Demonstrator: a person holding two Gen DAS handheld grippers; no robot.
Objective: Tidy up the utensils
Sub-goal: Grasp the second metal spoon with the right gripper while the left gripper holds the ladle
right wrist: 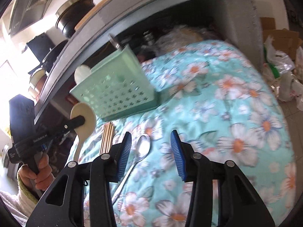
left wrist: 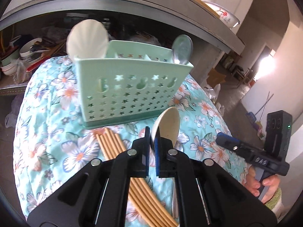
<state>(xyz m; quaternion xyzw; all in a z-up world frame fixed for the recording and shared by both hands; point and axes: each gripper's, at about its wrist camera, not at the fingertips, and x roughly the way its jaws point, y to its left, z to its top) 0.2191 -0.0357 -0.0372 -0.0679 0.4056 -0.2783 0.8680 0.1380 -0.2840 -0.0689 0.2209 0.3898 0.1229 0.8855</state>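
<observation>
A mint green utensil caddy [left wrist: 130,87] with star holes stands on the floral cloth [left wrist: 56,132]; it also shows in the right wrist view [right wrist: 117,87]. A white shell-shaped spoon [left wrist: 87,37] and a metal spoon [left wrist: 182,49] stand in it. My left gripper [left wrist: 152,136] is shut on a cream spoon [left wrist: 168,123] held above the cloth in front of the caddy, also visible in the right wrist view [right wrist: 85,117]. Bamboo chopsticks [left wrist: 113,145] lie on the cloth. My right gripper [right wrist: 150,143] is open above a metal spoon [right wrist: 143,147] lying on the cloth.
A grey counter [left wrist: 132,3] overhangs a cluttered shelf with bowls [left wrist: 28,49]. A flowered bowl [left wrist: 225,15] and a pot [right wrist: 75,13] sit on top. Cardboard and plastic bags [right wrist: 280,53] lie on the floor at right.
</observation>
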